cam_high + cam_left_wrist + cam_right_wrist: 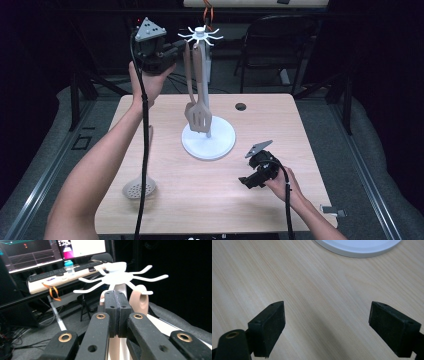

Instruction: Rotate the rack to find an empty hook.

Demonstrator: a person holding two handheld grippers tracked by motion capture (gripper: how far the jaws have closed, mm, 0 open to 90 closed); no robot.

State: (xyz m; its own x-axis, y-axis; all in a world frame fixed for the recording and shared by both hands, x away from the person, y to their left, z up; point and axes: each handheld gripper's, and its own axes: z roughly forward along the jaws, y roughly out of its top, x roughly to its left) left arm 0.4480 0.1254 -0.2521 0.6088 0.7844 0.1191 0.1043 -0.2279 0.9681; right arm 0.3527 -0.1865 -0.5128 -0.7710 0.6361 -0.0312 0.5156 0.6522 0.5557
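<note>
left gripper (172, 50) fingers closed beside rack (201, 35).

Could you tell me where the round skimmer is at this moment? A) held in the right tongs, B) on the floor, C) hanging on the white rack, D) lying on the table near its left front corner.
D: the skimmer lies flat on the table, away from the white rack.

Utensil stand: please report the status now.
Left hand-held gripper shut, at stand top. Right hand-held gripper open, empty, over table. Slotted spatula hangs; skimmer lies on table.

Skimmer handle (148, 137) behind forearm (107, 165)
</note>
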